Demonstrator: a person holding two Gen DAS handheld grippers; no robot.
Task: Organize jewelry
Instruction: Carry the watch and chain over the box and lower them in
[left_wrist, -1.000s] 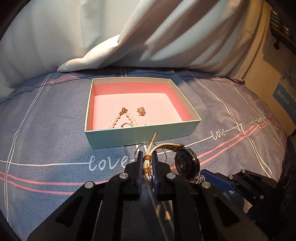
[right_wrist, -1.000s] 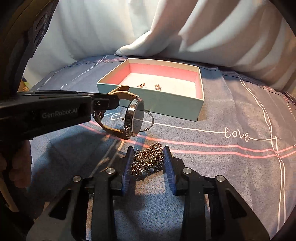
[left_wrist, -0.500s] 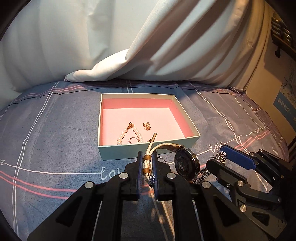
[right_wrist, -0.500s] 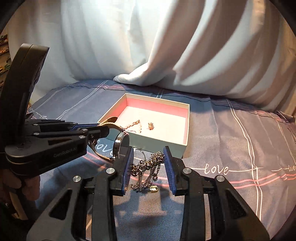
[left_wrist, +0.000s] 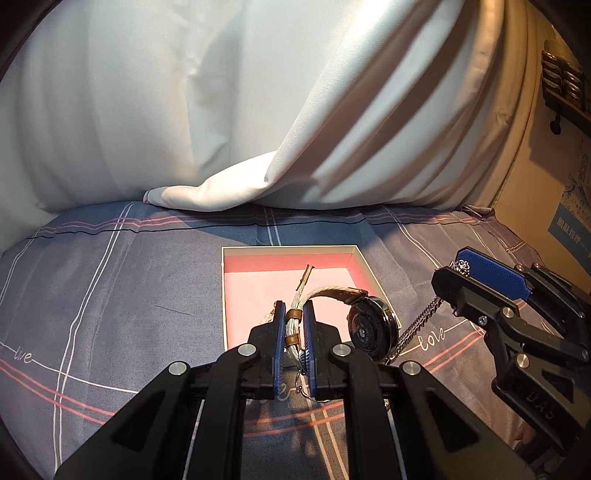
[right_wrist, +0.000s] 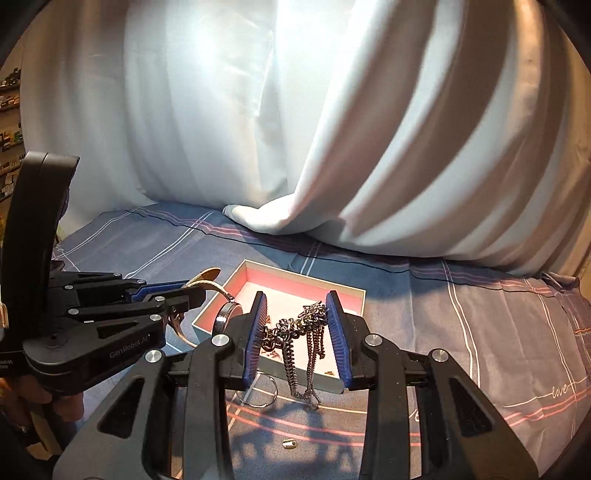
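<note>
- Two grippers above bed sheet (left_wrist: 110, 280): grey-blue, pink-white lines, "love" script.
- White curtain (left_wrist: 221, 110) behind.
- Left gripper (left_wrist: 294, 332) jaws clamp watch (left_wrist: 373, 326) strap; right gripper (right_wrist: 297, 332) jaws pinch chain (right_wrist: 295, 343).
- Box (right_wrist: 354, 295) below, pink inside.

Box (left_wrist: 364, 266) lies on the bedsheet (left_wrist: 129, 295), curtain (left_wrist: 221, 110) behind it.

Glossy metal chain (right_wrist: 295, 343), matt cloth bedsheet (left_wrist: 122, 295) (printed), cardboard box (left_wrist: 295, 251)
</note>
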